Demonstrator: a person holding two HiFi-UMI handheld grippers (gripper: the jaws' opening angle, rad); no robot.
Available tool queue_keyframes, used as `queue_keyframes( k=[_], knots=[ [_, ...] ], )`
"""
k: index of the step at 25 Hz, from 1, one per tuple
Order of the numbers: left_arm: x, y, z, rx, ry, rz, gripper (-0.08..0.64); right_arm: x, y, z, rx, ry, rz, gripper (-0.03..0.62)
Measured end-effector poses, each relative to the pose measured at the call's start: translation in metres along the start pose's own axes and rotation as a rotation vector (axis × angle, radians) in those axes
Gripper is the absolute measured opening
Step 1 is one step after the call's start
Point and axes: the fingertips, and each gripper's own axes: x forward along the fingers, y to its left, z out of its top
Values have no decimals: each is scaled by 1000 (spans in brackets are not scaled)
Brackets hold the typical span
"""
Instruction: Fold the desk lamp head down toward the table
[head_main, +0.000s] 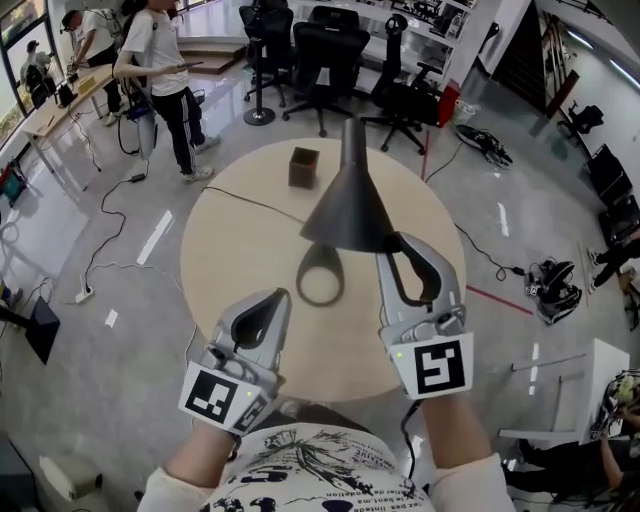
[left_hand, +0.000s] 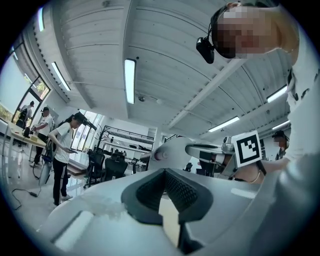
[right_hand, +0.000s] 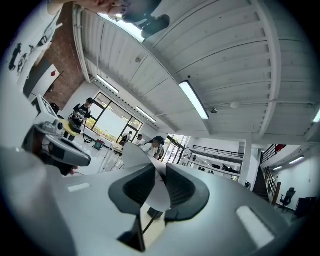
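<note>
A desk lamp stands on the round wooden table (head_main: 225, 250). Its dark cone-shaped shade (head_main: 345, 200) hangs above its ring-shaped base (head_main: 320, 277). My right gripper (head_main: 392, 246) is shut on the shade's lower right rim. In the right gripper view the thin shade wall (right_hand: 156, 195) sits clamped between the dark pads (right_hand: 182, 190). My left gripper (head_main: 276, 298) hovers over the table's near left part, apart from the lamp, shut with nothing in it. Its pads (left_hand: 187, 192) meet at the tips in the left gripper view, which also shows the right gripper's marker cube (left_hand: 248, 148).
A small brown box (head_main: 303, 167) stands on the table's far side, with a thin cable running past it. Several office chairs (head_main: 325, 50) stand beyond the table. A person (head_main: 165, 70) stands at the far left. Cables lie on the floor.
</note>
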Motion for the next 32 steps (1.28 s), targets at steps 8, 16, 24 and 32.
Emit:
queue_keyframes(
  k=[8, 16, 24, 32],
  knots=[
    [-12, 8, -18, -23, 48, 38, 5, -11, 18, -42, -4, 22, 10, 87],
    [-13, 8, -35, -40, 100, 45, 5, -17, 40, -102, -187, 149, 75, 104],
    [-3, -1, -43, -48, 122, 65, 5, -11, 43, -132, -242, 101, 64, 117],
    [4, 0, -61, -41, 153, 114, 5, 1, 47, -167, -307, 88, 85, 133]
  ],
)
